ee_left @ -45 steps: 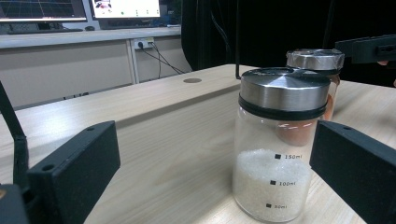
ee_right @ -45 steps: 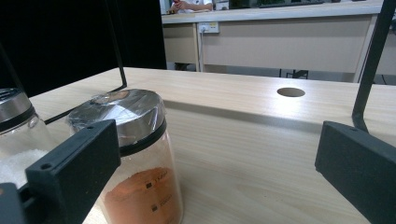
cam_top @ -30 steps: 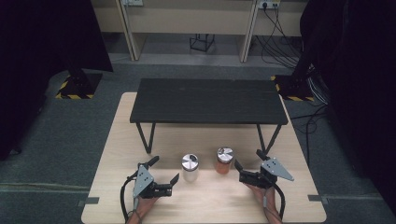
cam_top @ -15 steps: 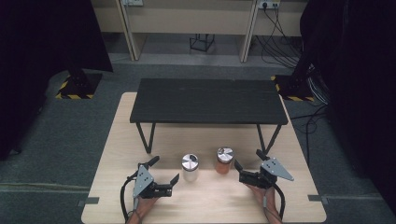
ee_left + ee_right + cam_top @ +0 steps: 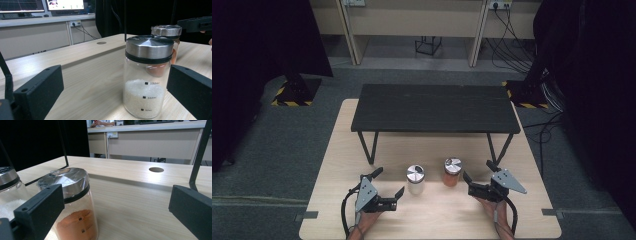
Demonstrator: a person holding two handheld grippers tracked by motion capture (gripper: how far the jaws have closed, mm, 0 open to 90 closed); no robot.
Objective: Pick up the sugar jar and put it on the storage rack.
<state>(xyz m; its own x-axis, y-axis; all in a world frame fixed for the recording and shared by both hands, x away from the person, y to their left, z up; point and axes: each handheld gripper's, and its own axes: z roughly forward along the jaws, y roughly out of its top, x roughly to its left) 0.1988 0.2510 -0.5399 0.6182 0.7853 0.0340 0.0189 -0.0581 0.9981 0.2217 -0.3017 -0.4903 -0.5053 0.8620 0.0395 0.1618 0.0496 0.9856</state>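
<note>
Both grippers gape wide and empty — left gripper [image 5: 388, 190] just left of the upright white-grain jar [image 5: 415, 179], right gripper [image 5: 477, 177] just right of the orange-powder jar [image 5: 452, 171] beside it.

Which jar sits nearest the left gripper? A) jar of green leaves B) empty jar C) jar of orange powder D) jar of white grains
D: in the high view the jar of white grains stands just beside the open left gripper, and the left gripper view has it close between that gripper's jaws; the jar of orange powder stands over by the right gripper.
</note>
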